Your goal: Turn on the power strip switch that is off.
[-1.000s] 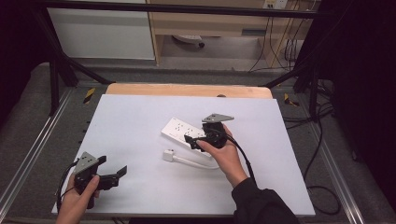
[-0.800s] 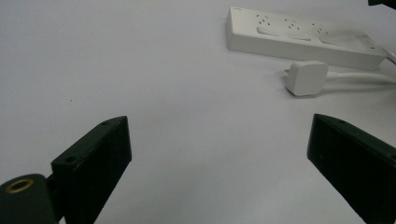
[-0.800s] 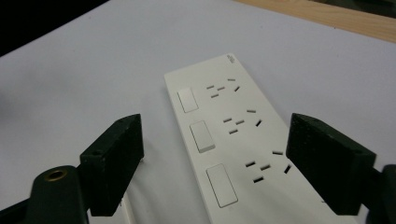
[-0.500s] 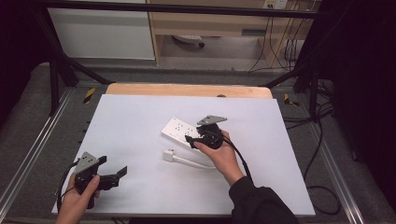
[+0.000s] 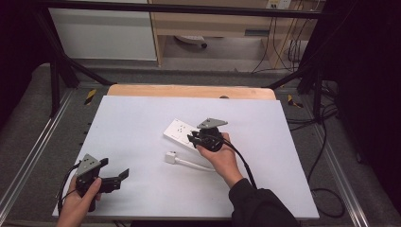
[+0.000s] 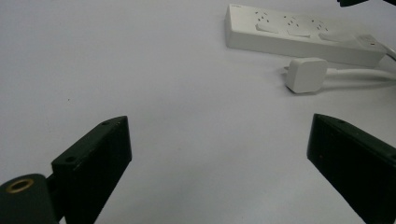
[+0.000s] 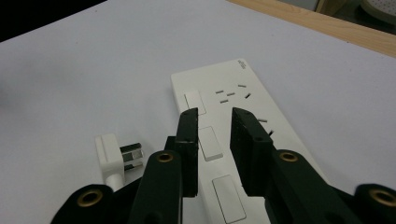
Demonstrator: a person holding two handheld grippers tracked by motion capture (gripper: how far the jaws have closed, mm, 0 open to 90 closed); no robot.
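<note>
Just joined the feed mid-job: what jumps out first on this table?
The white power strip lies near the middle of the white table, with the right gripper poised right over its row of switches, jaws narrowed with nothing between them. The strip's white plug lies loose beside it, prongs bare. The left gripper waits wide open at the near left corner.

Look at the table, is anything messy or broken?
Nothing looks broken or spilled. The white power strip lies flat but slantwise on the table, and its own plug lies loose beside it, plugged into nothing.
</note>
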